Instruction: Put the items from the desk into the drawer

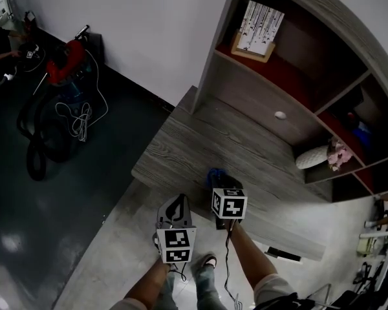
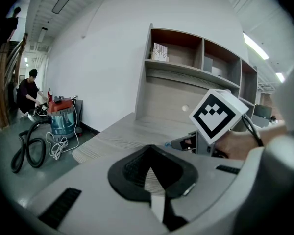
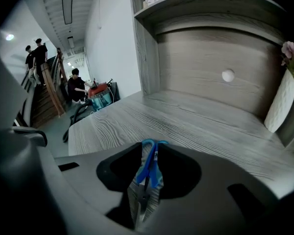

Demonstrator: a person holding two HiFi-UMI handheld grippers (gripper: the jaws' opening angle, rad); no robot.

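Note:
A pair of blue-handled scissors [image 3: 149, 166] sits clamped between the jaws of my right gripper [image 3: 146, 182], handles pointing forward. In the head view that gripper [image 1: 218, 183] hovers over the front part of the grey wooden desk [image 1: 200, 147], with the scissors [image 1: 215, 174] showing as a blue patch at its tip. My left gripper [image 1: 174, 206] hangs just off the desk's front edge, jaws together and nothing in them [image 2: 149, 177]. The drawer front with a white knob [image 1: 280, 115] at the back of the desk is closed.
A white vase with pink flowers [image 1: 313, 156] lies in the right shelf nook. A book [image 1: 258, 26] leans on the upper shelf. A red vacuum cleaner with hose and cable [image 1: 61, 70] stands on the floor at left, with people near it [image 3: 77, 84].

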